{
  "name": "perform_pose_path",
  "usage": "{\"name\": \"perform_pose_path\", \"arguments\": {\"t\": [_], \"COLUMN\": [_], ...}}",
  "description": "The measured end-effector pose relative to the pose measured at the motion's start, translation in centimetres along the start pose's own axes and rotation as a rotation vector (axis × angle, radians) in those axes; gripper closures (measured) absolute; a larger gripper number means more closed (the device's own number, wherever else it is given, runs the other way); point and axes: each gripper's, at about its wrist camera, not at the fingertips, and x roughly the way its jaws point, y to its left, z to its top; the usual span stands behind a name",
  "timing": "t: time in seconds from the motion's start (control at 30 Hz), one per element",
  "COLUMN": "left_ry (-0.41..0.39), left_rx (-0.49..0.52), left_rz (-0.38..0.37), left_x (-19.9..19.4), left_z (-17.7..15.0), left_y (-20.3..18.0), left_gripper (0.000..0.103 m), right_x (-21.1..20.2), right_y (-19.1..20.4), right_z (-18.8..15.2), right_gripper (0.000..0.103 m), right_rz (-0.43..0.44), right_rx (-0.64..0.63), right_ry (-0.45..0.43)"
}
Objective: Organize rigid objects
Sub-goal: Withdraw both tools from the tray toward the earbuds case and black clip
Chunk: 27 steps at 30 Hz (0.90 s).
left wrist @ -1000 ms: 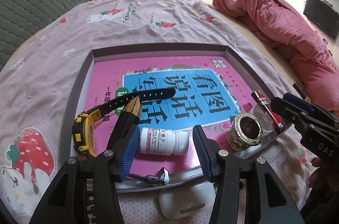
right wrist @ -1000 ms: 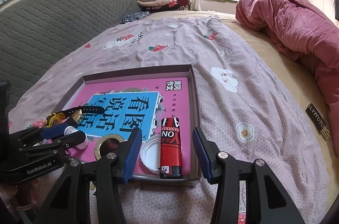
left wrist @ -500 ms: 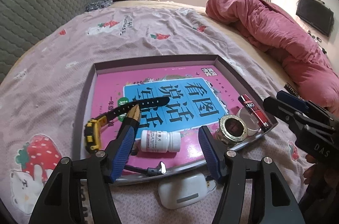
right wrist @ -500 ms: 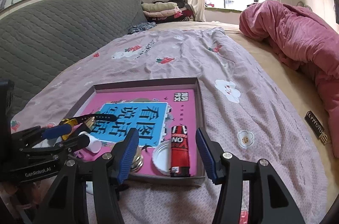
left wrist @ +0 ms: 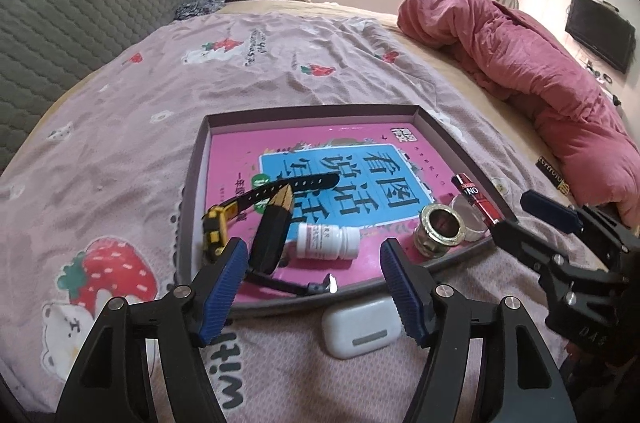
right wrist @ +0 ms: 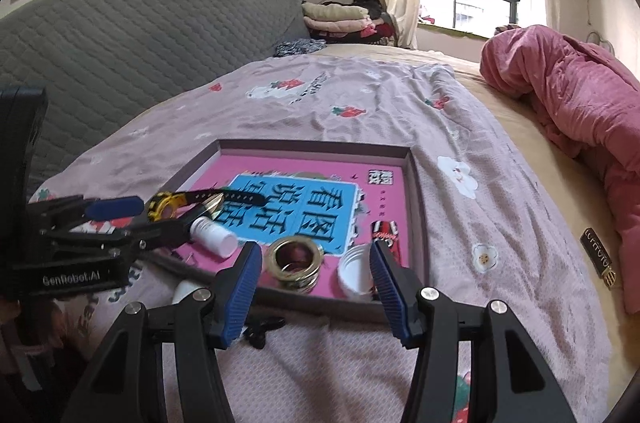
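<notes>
Between your left gripper (left wrist: 312,277) fingers, spread and empty, lies the white pill bottle (left wrist: 326,242) inside the tray (left wrist: 192,183); the right gripper (right wrist: 316,277) is likewise open near the brass ring (right wrist: 295,257). The earbud case (left wrist: 362,326) sits outside on the bed, presumably unsorted; the lighter (right wrist: 385,237) is partly hidden

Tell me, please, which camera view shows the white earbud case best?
The left wrist view: the white earbud case lies whole on the blanket just outside the tray. The right wrist view shows only a white sliver behind the finger.
</notes>
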Motion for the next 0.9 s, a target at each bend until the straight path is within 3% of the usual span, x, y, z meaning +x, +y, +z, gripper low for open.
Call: {"name": "perform_pose_path", "arguments": {"t": [0.57, 0.9], "left_ry": [0.156, 0.237], "left_rx": [0.0, -0.023], "left_rz": [-0.042, -0.066], "left_x": [0.6, 2.8], "left_z": [-3.6, -4.0], "left_y": [-1.5, -1.9], "left_gripper": [0.032, 0.032], "right_x": [0.6, 1.8], "right_y": [1.8, 2.3], "right_z": [-3.8, -4.8], "right_gripper": [0.047, 0.047], "right_rz": [0.029, 0.028], "right_rx": [-0.031, -0.055], "right_ry": [0.198, 0.243]}}
